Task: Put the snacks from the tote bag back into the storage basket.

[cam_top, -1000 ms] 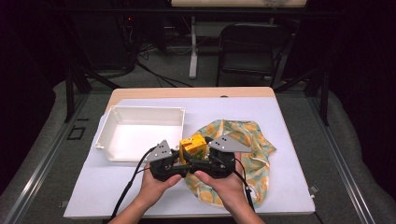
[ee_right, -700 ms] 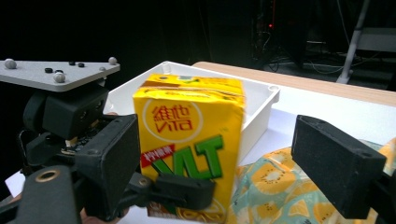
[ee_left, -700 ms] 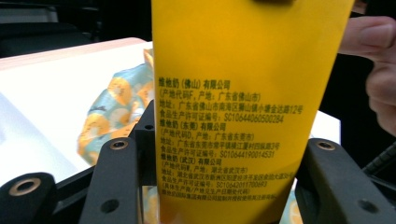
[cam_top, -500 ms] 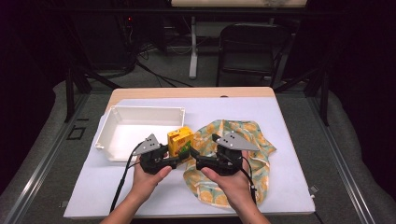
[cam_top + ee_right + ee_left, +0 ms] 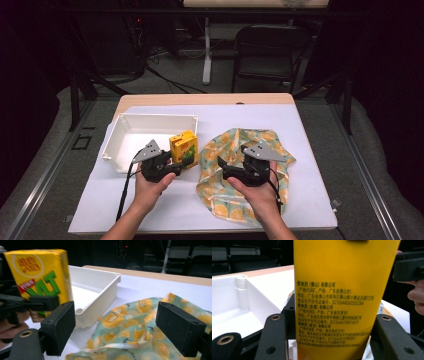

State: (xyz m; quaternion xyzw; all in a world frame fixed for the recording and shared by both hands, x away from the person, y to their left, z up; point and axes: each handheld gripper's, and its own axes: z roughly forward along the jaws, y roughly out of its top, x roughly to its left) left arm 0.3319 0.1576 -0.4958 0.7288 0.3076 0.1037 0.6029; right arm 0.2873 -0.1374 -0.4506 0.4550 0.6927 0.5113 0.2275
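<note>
While gripped upright between the jaws of the left gripper [image 5: 172,162], stood the yellow drink carton [image 5: 183,149] just at the near right corner of the white tray [image 5: 126,131], lifted clear of the bench [image 5: 310,150]. Seen in the left gripper view as a broad yellow face [image 5: 344,290] covered with small printed lines, pinched from both sides by the black jaws, with the tray [image 5: 242,312] behind and to one side. Seen in the right gripper view with its front turned [image 5: 40,275], green letters and a red band on yellow, just beside the tray [image 5: 100,295] and clamped by the other gripper [image 5: 37,303].

Held the right gripper [image 5: 231,169] off to the right of the tray, above the orange-patterned cloth [image 5: 235,145], jaws spread wide with nothing between them. Showed, in its own view, the two black pads well apart and the crumpled cloth [image 5: 130,332] lying below and beyond them, one edge of it reaching almost to the tray's wall. Lay the cloth bunched on the white bench cover, right of the tray and near it. Sat the tray open side up toward the bench's left half, bare inside. Stood a dark chair [image 5: 270,55] on the floor beyond the far edge of the bench, well away from the tray.
</note>
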